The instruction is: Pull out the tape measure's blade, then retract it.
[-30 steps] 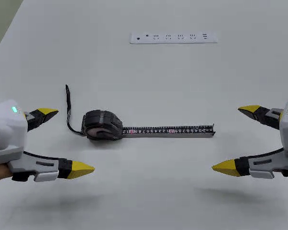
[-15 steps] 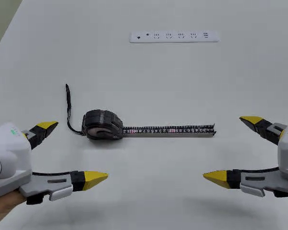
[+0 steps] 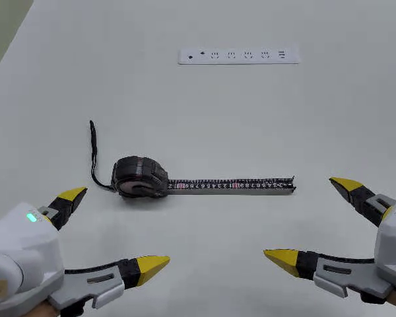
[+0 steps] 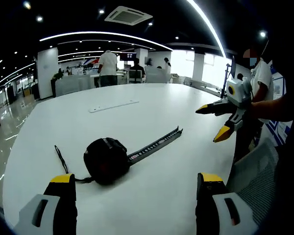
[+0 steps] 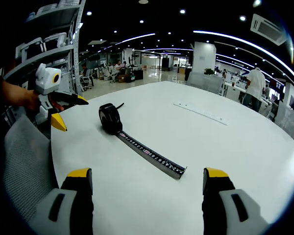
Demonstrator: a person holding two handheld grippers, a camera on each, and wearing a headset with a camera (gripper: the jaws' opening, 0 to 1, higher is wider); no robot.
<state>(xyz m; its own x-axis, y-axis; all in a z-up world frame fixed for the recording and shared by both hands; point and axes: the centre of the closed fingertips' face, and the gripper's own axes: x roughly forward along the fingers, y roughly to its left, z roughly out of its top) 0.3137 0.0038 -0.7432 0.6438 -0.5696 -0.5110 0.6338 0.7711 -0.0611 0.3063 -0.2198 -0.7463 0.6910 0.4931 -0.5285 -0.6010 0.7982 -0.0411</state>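
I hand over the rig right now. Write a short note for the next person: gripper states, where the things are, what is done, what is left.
Left gripper: open, empty, near-left of the tape measure.
Right gripper: open, empty, near-right of the blade's tip.
The tape measure lies on the white table; its blade is out, flat, pointing right. Neither gripper touches it.
Done: blade pulled out.
Left: retract it.

We see a white table (image 3: 204,119) with a black tape measure (image 3: 140,177) lying on it. Its blade (image 3: 231,185) lies flat on the surface, drawn out to the right of the tape measure. A black wrist strap (image 3: 94,155) trails off its left side. A white power strip (image 3: 239,55) lies well beyond the tape measure, farther from us.
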